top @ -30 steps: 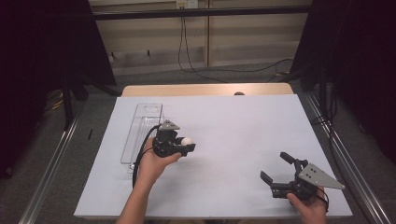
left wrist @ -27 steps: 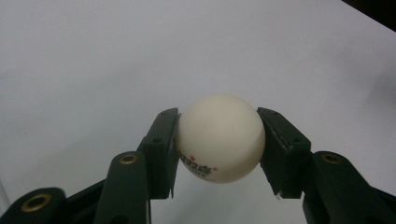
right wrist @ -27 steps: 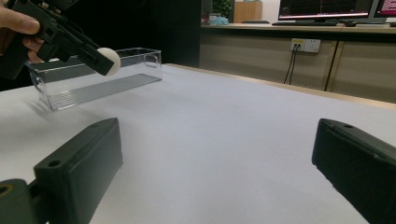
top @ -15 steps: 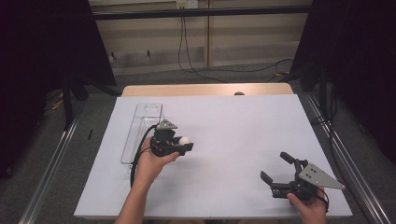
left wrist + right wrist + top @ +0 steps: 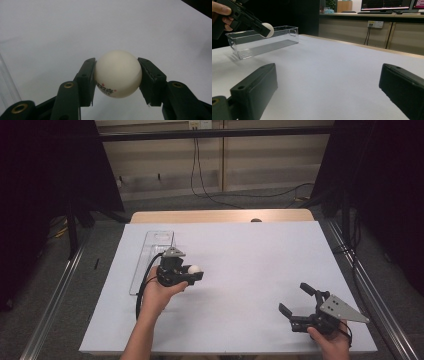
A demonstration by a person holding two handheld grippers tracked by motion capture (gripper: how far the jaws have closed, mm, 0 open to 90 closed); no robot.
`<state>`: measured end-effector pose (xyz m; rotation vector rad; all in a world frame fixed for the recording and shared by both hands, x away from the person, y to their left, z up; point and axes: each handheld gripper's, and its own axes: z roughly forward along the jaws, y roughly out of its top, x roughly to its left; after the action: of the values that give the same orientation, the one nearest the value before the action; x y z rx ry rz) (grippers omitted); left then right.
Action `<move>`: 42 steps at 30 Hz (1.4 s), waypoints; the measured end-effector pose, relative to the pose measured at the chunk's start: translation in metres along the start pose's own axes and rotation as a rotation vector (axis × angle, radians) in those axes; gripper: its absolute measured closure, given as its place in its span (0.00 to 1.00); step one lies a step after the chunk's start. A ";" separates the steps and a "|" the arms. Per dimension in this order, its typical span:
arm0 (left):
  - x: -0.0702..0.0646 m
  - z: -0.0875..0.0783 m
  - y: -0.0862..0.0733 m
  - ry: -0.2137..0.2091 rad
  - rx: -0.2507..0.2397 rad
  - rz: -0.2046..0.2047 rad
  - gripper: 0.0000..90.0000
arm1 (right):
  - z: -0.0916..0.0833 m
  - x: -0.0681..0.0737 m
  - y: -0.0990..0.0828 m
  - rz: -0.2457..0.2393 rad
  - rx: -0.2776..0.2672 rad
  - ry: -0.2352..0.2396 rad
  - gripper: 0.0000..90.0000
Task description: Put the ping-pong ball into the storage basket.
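Ball: one white table-tennis ball with small print and red stars low on its face. I judge it very light, a thin, stiff shell, smooth and round, so it would likely slip or pop out if the pads sit off-centre, and dent if squeezed hard. Best hold looks to be across the widest part, which is where the pads sit now.

Left gripper: jaws closed on the ball, one pad on each side, ball held clear above the white table sheet, just beside the clear plastic bin, not over it.

Bin: one, long and narrow, open top, looks empty, lying near the sheet's left edge. Thin clear walls, likely light enough to shift if knocked.

Right gripper: jaws wide apart, nothing between them, low over the sheet's near right part, well apart from ball and bin.

Count: 1 ball, 1 bin, 2 grippers.
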<state>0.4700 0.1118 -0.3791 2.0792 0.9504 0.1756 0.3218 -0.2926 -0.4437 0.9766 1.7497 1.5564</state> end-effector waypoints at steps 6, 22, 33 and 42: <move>0.002 -0.003 0.000 0.005 -0.017 -0.013 0.57 | 0.001 0.001 0.000 0.006 -0.007 -0.005 0.01; 0.005 -0.005 0.000 0.011 -0.013 -0.016 0.57 | 0.000 0.000 0.000 0.003 -0.001 -0.003 0.01; 0.006 -0.006 -0.001 0.014 -0.012 -0.021 0.57 | 0.001 0.000 0.000 -0.001 0.001 -0.002 0.01; 0.008 -0.008 -0.001 0.023 -0.006 -0.011 0.57 | 0.001 0.000 0.000 -0.002 0.000 -0.002 0.01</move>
<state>0.4720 0.1229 -0.3758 2.0701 0.9742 0.1968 0.3223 -0.2918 -0.4441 0.9752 1.7489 1.5539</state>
